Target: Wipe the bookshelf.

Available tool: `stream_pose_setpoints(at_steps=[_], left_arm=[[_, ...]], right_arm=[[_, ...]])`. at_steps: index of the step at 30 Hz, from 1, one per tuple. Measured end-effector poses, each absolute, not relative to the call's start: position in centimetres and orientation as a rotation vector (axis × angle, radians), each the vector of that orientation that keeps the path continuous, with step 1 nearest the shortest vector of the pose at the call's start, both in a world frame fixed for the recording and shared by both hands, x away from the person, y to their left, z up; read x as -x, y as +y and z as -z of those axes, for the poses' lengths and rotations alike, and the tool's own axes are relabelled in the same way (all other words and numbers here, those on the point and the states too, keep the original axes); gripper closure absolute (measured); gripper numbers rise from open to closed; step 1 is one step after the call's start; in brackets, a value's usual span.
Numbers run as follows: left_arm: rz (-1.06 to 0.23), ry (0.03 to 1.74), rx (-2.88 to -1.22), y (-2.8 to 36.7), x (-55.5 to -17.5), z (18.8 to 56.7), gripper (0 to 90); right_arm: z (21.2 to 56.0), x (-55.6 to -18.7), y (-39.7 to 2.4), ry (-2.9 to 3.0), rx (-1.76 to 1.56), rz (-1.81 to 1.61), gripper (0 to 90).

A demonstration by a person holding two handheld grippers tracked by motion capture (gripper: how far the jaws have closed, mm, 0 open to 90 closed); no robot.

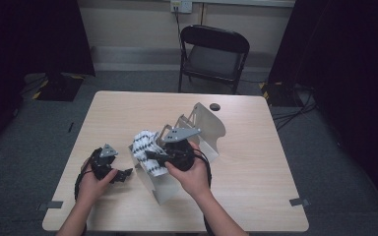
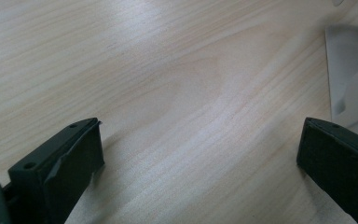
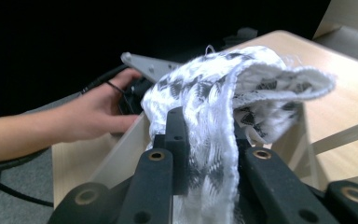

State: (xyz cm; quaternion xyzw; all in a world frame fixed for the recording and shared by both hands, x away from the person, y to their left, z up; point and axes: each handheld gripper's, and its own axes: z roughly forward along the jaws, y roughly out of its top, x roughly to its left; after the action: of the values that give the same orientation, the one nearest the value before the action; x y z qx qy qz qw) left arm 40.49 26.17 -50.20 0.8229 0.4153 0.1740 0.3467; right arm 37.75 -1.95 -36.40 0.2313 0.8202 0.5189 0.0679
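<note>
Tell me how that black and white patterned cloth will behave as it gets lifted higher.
The cloth is probably floppy: it folds and droops over the right gripper, whose jaws pinch it. It looks light, since a small pinch carries it. Its frayed woven edge might snag on the metal stand.

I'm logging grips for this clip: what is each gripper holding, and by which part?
The right gripper is shut on the black-and-white patterned cloth, pinching a bunched fold. The left gripper stands open over the table, holding nothing.
</note>
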Motion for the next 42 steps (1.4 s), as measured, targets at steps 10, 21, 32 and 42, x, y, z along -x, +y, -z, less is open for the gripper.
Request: stream_pose_setpoints(at_steps=[10, 21, 32, 42], left_arm=[[-0.449, 1.079, -2.132, 26.2, -40.5, 50.2, 0.0], [-0.451, 1.077, -2.135, 26.2, -40.5, 50.2, 0.0], [-0.450, 1.077, -2.135, 26.2, -40.5, 50.2, 0.0], [-0.450, 1.077, -2.135, 26.2, -40.5, 50.2, 0.0]], right_arm=[[40.7, -38.1, -2.1, 2.558, -0.763, -1.484, 78.8], [44.8, -37.7, -1.9, 2.629, -0.813, -1.420, 78.7], [47.5, -37.6, -1.9, 2.677, -0.868, -1.368, 78.5], [48.7, -37.3, -2.0, 2.704, -0.885, -1.310, 78.1]])
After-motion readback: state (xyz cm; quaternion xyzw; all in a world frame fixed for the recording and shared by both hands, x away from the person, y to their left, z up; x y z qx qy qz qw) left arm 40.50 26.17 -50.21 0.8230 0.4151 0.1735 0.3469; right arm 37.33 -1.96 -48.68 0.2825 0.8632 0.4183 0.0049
